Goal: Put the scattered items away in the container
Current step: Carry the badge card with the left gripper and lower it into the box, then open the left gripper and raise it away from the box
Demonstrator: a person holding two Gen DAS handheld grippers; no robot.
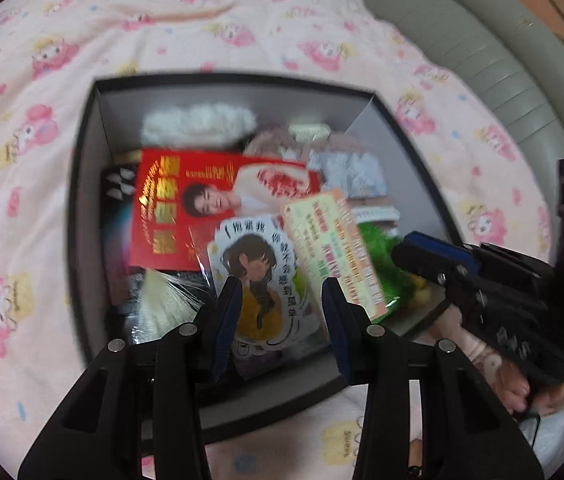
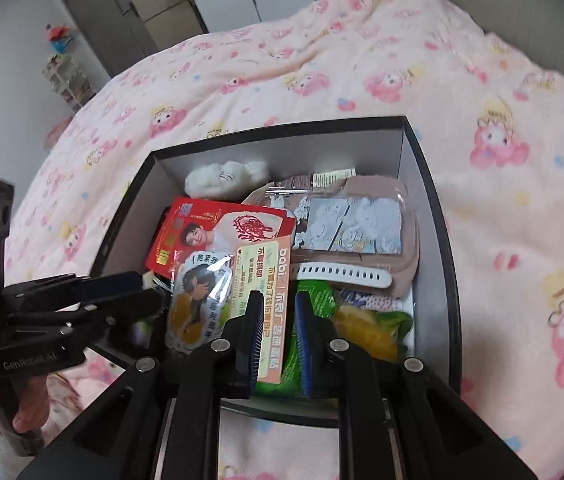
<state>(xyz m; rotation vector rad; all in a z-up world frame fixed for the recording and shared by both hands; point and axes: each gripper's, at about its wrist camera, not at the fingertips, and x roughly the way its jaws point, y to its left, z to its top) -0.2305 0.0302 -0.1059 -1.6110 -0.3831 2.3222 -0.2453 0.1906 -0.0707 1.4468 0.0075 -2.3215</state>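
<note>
A black box [image 1: 85, 168] with a grey inside sits on the pink bed cover and also shows in the right wrist view [image 2: 446, 248]. It holds a red packet [image 1: 177, 208], a girl sticker pack [image 1: 257, 272], an orange card [image 2: 265, 300], a green bag [image 2: 318, 300], a white fluffy item [image 2: 221, 178], a white strap [image 2: 342, 274] and a comic card [image 2: 358, 226]. My left gripper [image 1: 282, 292] is open above the sticker pack. My right gripper [image 2: 277, 308] hangs over the orange card and green bag, jaws apart, nothing gripped; it also shows in the left wrist view [image 1: 422, 252].
The pink cartoon-print bed cover [image 2: 522, 200] surrounds the box on all sides. A grey padded headboard [image 1: 482, 60] lies at the far right. Cupboards and a shelf [image 2: 69, 76] stand by the far wall.
</note>
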